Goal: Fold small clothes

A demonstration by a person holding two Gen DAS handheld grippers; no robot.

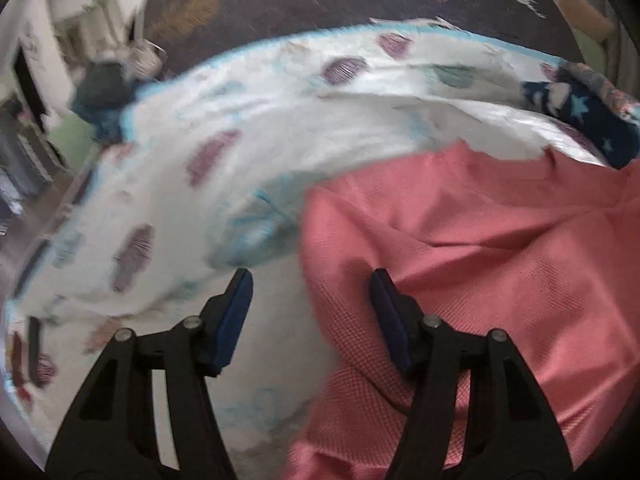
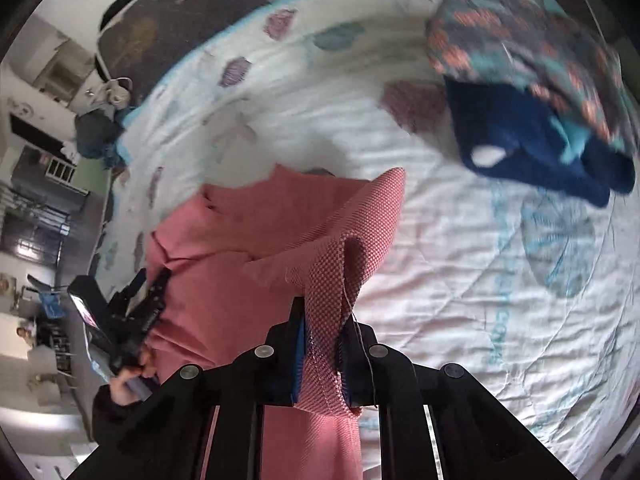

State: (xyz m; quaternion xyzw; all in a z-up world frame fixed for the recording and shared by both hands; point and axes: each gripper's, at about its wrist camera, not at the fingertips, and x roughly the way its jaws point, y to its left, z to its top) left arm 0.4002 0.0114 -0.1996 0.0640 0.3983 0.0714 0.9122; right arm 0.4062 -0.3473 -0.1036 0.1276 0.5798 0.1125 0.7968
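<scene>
The right tongs (image 2: 322,356) are closed on a bunched edge of the pink garment (image 2: 224,264), whose checked weave is pinched between the blue pads and rises in a twisted fold just beyond them. The rest of the cloth trails down and away to the left onto the bed quilt (image 2: 460,240), so its long axis seems to run from this held edge toward the far left corner. The left tongs (image 1: 312,284) stand wide and hold nothing; from their own camera the garment's near edge passes between the two fingers, the right finger over pink cloth and the left over bare quilt, so the fabric lies just ahead and to their right. From the right wrist view the left tongs sit at the garment's left border, which makes the left hand (image 2: 128,380) the nearer one to the free side; the coming move likely turns on closing there. Farther off, at the quilt's far right, a dark blue star-print piece (image 2: 532,152) lies half under a multicoloured patterned piece (image 2: 520,36). No containers are visible.
</scene>
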